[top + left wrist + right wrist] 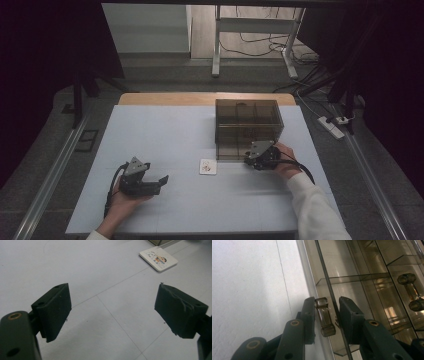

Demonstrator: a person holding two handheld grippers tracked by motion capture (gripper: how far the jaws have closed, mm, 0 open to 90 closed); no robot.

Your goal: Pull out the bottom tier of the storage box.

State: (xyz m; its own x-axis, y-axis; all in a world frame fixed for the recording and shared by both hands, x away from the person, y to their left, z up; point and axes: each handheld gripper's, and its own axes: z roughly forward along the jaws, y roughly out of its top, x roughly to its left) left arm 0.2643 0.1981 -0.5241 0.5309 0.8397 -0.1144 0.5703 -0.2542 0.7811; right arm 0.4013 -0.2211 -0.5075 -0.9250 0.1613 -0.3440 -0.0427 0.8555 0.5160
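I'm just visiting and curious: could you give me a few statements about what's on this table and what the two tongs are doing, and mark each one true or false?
1. The right tongs have their jaws around a handle on the smoky see-through box. True.
2. The left tongs are holding the small picture card. False: their jaws stand wide apart with nothing between them, and the card lies on the table beyond them.
3. The card lies between the two tongs in the high view. True.
4. The box stands at the left edge of the table. False: it stands right of the middle, toward the far side.
5. The box has dividers inside. True.
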